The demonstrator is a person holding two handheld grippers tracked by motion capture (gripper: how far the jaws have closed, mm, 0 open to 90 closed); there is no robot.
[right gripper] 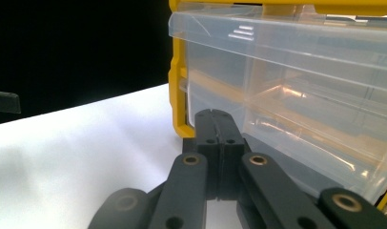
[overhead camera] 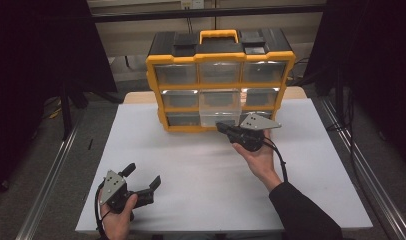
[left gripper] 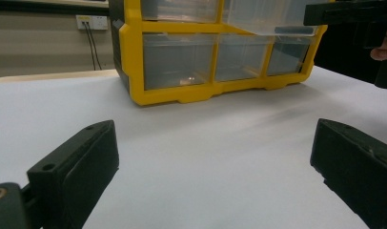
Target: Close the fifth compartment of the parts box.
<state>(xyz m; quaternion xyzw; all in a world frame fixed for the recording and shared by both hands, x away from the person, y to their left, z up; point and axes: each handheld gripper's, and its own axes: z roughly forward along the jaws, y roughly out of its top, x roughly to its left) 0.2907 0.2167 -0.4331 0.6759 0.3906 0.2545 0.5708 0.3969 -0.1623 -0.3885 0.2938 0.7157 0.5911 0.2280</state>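
drawer [right gripper: 296, 95] front cut off, contents unclear

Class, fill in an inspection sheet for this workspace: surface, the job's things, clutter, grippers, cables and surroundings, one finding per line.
Surface: white table top, bare in front of the cabinet.
Job's things: yellow drawer cabinet at the far edge, handle up; two clear middle drawers pulled out.
Clutter: nothing seen.
Grippers: left gripper open, near the front edge; right gripper shut, jaws empty, at the lower pulled-out drawer.
Cables: one black cable trails from the right gripper along the forearm.
Surroundings: dark curtains at both sides, metal rails on the floor.
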